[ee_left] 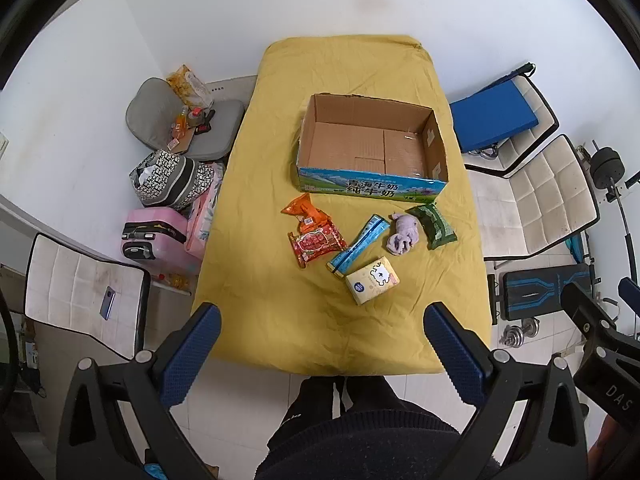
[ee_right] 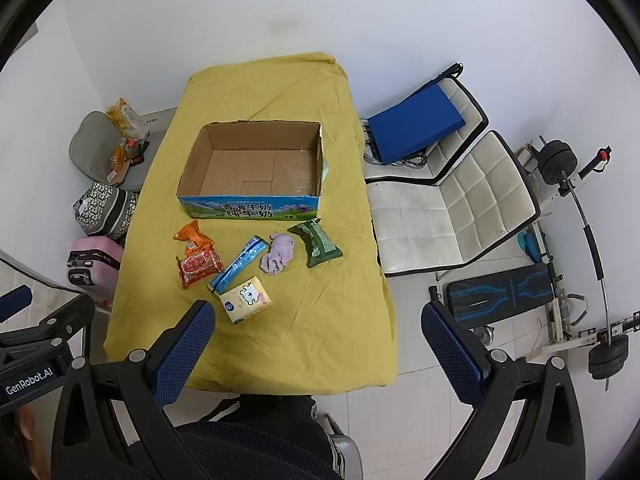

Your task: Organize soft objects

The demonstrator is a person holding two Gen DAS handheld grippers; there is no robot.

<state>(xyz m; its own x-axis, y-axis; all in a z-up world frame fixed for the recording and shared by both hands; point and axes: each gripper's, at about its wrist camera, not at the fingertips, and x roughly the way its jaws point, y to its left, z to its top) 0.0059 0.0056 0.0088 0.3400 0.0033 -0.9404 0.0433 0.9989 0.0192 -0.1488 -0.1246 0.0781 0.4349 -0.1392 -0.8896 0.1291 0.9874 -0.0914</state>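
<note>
An empty cardboard box (ee_left: 434, 148) (ee_right: 192, 172) stands on the yellow-covered table (ee_left: 260, 288) (ee_right: 320, 320). In front of it lie an orange snack packet (ee_left: 306, 210) (ee_right: 194, 236), a red snack packet (ee_left: 318, 244) (ee_right: 199, 264), a long blue packet (ee_left: 360, 244) (ee_right: 238, 266), a pale yellow tissue pack (ee_left: 373, 280) (ee_right: 245, 299), a lilac soft cloth toy (ee_left: 404, 234) (ee_right: 279, 254) and a green packet (ee_left: 432, 226) (ee_right: 317, 243). My left gripper (ee_left: 322, 332) hovers open high above the table's near edge. My right gripper (ee_right: 318, 332) is also open, holding nothing.
Left of the table are a grey seat cushion (ee_left: 160, 120), a patterned bag (ee_left: 168, 178) and a pink case (ee_left: 156, 240). White chairs (ee_right: 460, 216) with a blue pad (ee_right: 416, 122) and gym weights (ee_right: 560, 168) stand to the right. A person's legs (ee_left: 340, 412) are below.
</note>
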